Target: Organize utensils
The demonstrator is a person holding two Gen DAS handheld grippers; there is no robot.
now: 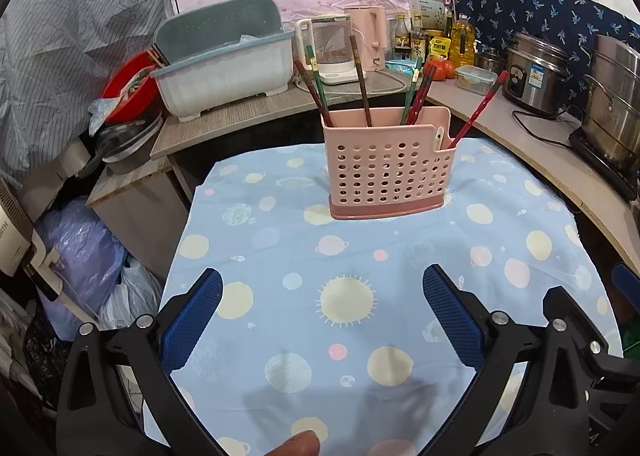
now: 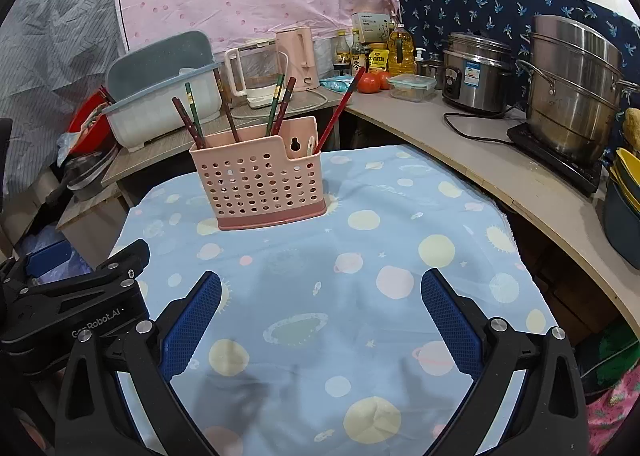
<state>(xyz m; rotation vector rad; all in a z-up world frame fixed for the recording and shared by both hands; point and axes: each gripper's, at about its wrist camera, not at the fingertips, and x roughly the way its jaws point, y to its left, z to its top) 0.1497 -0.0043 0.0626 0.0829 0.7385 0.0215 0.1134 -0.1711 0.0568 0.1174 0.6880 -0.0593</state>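
Note:
A pink perforated utensil holder (image 1: 390, 171) stands upright on the far part of a table with a blue planet-print cloth (image 1: 360, 316). Several chopsticks (image 1: 362, 79), red, brown and green, stand in it, and a white utensil tip (image 1: 439, 135) shows in its right section. My left gripper (image 1: 322, 296) is open and empty, well short of the holder. The holder also shows in the right wrist view (image 2: 260, 179), with the chopsticks (image 2: 340, 107). My right gripper (image 2: 320, 296) is open and empty over the cloth (image 2: 360, 296). The left gripper's body (image 2: 72, 308) shows at the left.
A grey-blue dish rack (image 1: 224, 59), a glass kettle (image 1: 332, 51) and a pink kettle (image 1: 370, 35) stand on the counter behind. A rice cooker (image 2: 476, 71), steel steamer pot (image 2: 576, 91), oil bottle (image 2: 400, 47), tomatoes (image 2: 370, 83) and clear container (image 2: 412, 85) line the right counter.

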